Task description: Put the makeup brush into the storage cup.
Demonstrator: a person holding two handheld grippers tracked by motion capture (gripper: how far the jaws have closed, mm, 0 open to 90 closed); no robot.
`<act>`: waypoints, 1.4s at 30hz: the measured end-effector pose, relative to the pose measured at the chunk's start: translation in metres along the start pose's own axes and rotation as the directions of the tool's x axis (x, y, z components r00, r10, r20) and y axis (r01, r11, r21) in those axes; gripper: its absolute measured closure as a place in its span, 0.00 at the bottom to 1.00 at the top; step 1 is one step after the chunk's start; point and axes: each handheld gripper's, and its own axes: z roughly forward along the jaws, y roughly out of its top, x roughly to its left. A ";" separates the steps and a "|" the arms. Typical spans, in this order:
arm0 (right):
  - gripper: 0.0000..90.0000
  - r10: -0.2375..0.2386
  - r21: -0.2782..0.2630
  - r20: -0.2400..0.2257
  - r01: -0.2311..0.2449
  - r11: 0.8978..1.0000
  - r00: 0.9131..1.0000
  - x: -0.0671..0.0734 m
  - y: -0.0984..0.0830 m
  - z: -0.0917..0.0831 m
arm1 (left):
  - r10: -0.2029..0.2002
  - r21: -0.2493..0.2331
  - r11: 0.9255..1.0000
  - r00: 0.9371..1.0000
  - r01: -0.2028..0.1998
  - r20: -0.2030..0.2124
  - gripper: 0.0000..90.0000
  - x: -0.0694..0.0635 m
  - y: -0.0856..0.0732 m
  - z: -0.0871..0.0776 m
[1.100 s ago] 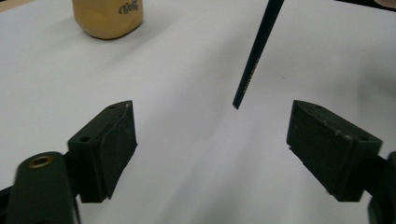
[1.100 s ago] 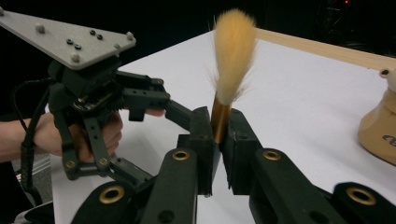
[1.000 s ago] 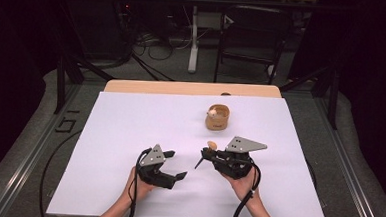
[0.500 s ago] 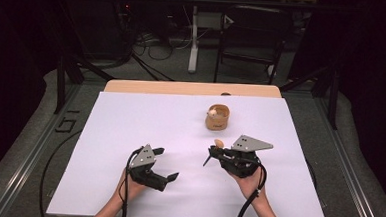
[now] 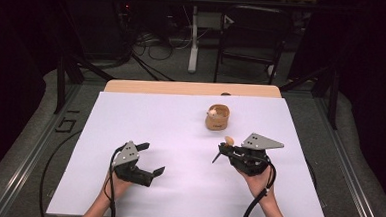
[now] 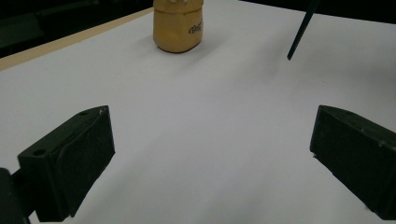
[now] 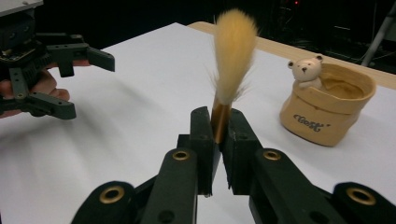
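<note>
A soft-bristled brush with a shiny metal ferrule, a glazed ceramic pot, matt white paper.

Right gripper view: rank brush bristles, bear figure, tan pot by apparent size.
1. Tan pot, largest.
2. Brush bristles, though they sit much nearer the camera, so their size is inflated.
3. Bear figure on the pot's rim, smallest.

free: bare white sheet between both claws | obstacle: tan cup at far centre
</note>
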 end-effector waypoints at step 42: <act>0.93 0.001 -0.004 0.184 0.000 1.000 0.983 -0.038 0.012 -0.028 | -0.048 0.016 0.999 0.995 0.050 -0.092 0.00 0.021 -0.017 -0.025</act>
